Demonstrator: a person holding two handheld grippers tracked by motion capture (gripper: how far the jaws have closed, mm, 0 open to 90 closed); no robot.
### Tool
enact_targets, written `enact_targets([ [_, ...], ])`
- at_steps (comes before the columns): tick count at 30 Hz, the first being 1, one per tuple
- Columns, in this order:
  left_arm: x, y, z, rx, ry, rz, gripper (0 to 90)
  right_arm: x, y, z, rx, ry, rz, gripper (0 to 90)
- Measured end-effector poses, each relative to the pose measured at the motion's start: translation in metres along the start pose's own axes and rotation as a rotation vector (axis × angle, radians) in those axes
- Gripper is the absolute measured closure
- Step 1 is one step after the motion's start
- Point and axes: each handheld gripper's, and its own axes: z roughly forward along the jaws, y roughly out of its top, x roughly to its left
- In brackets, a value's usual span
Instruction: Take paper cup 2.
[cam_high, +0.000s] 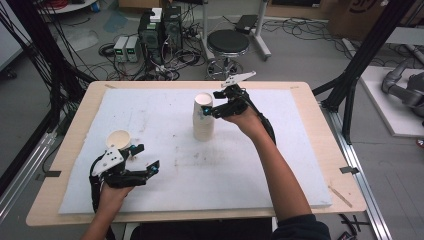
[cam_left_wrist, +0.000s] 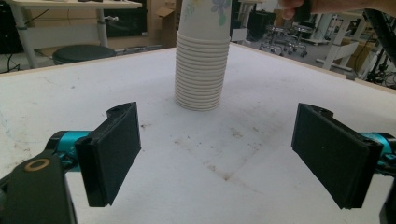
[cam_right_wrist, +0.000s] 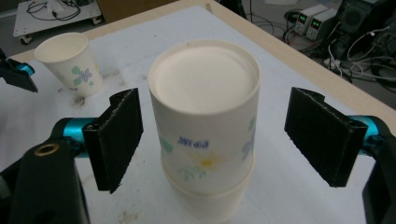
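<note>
Stack of upturned paper cups (cam_high: 203, 119) stands near the tabletop's (cam_high: 310, 150) middle, somewhat toward the far edge. Right tool (cam_high: 210, 108) sits at the top cup of the stack, jaws spread wide to either side of it, not touching; same in the right gripper view (cam_right_wrist: 205, 140). Single paper cup (cam_high: 118, 139) stands upright, mouth up, toward the near left corner. Left tool (cam_high: 145, 160) hovers just beside that cup, jaws apart, holding nothing.
</note>
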Motion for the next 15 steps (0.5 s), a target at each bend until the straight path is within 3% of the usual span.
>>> enact_targets([
  [6, 0.0, -0.001, 0.0, -0.004, 0.001, -0.005, 15.5, 0.0, 0.002, 0.012, 0.017, 0.015, 0.006, 19.8],
  [15, 0.0, -0.001, 0.0, 0.007, -0.003, -0.006, 15.5, -0.003, 0.003, 0.021, 0.0, 0.031, 0.012, 22.1],
])
